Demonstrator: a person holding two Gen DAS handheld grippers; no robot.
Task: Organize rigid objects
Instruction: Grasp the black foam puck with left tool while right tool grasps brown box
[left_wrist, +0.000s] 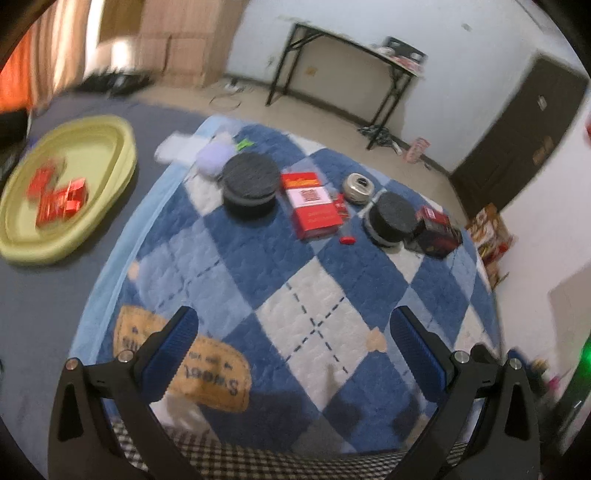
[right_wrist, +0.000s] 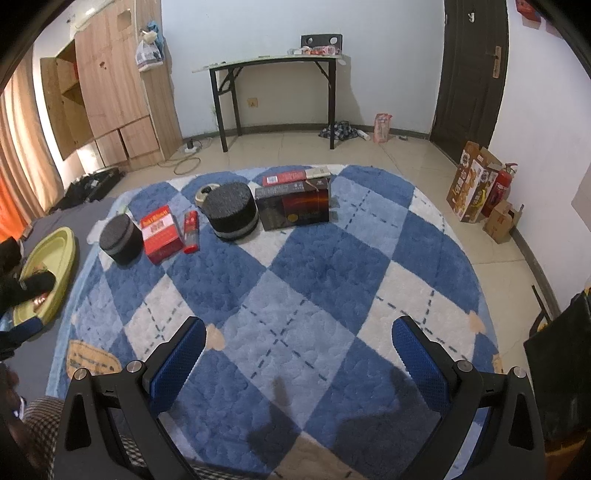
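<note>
On the blue and white checked rug (left_wrist: 303, 302) lies a row of objects: a black round tin (left_wrist: 250, 186) (right_wrist: 121, 239), a red box (left_wrist: 313, 205) (right_wrist: 161, 233), a thin red tube (left_wrist: 343, 221) (right_wrist: 190, 232), a second black round tin (left_wrist: 391, 218) (right_wrist: 232, 210), a metal can (left_wrist: 357, 188) (right_wrist: 205, 192) and a dark box (left_wrist: 437, 232) (right_wrist: 295, 206). My left gripper (left_wrist: 293, 345) hangs open over the rug's near part, holding nothing. My right gripper (right_wrist: 299, 350) is open too, well short of the row. Left of the rug, a yellow-green tray (left_wrist: 110, 147) (right_wrist: 62, 243) holds red boxes (left_wrist: 59, 197).
A lilac soft object (left_wrist: 213, 157) and white packets lie at the rug's far edge. A black folding table (right_wrist: 273, 66), a wooden wardrobe (right_wrist: 110, 81), a dark door (right_wrist: 469, 74), cartons and a fire extinguisher (right_wrist: 498, 188) line the walls. Checked cloth (left_wrist: 258, 461) sits under the grippers.
</note>
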